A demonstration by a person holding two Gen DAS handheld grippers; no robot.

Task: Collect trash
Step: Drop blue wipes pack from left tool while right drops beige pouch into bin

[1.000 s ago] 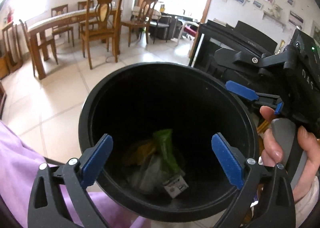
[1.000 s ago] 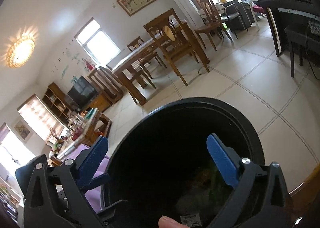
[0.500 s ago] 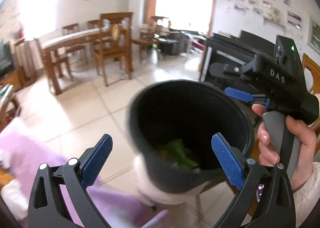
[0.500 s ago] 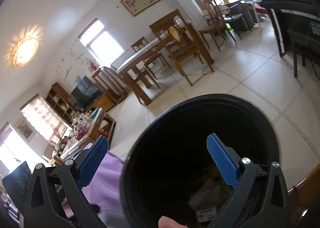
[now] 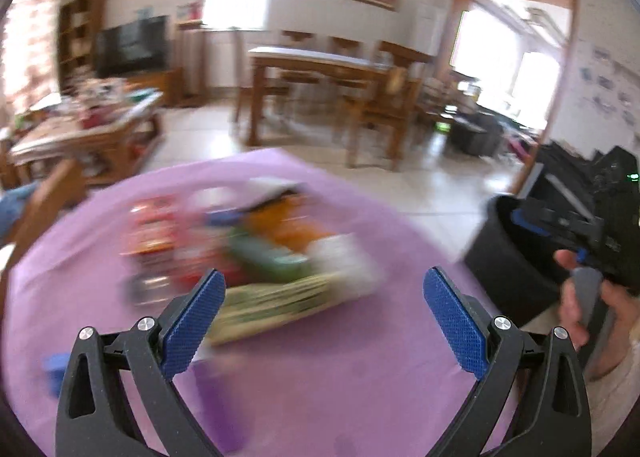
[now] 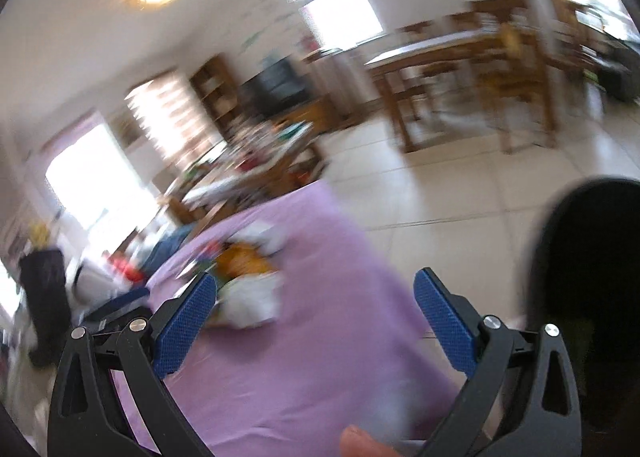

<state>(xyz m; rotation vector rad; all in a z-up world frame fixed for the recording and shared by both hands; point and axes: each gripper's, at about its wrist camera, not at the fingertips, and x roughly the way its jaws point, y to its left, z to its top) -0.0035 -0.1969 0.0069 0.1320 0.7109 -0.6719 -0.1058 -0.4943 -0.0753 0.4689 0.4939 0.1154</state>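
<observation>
A blurred pile of trash (image 5: pixel 248 249), with orange, green, red and white wrappers, lies on a table under a purple cloth (image 5: pixel 340 369). My left gripper (image 5: pixel 324 321) is open and empty, just short of the pile. A black bin (image 5: pixel 508 273) stands off the table's right edge, with trash inside earlier. My right gripper (image 6: pixel 316 321) is open and empty above the cloth (image 6: pixel 320 357); the pile (image 6: pixel 248 281) lies to its front left and the bin (image 6: pixel 592 297) to its right. In the left wrist view the right gripper (image 5: pixel 560 225) is over the bin's rim.
A wooden dining table with chairs (image 5: pixel 340 89) stands across the tiled floor. A cluttered low table (image 5: pixel 80 125) and a TV (image 5: pixel 132 45) are at the left. A small blue object (image 5: pixel 56 369) lies on the cloth at the left. A black piano (image 5: pixel 576 169) is at the right.
Both grippers have swung left, away from the bin's opening and toward the purple table. The bin has gone from the middle of both views to the right edge.
</observation>
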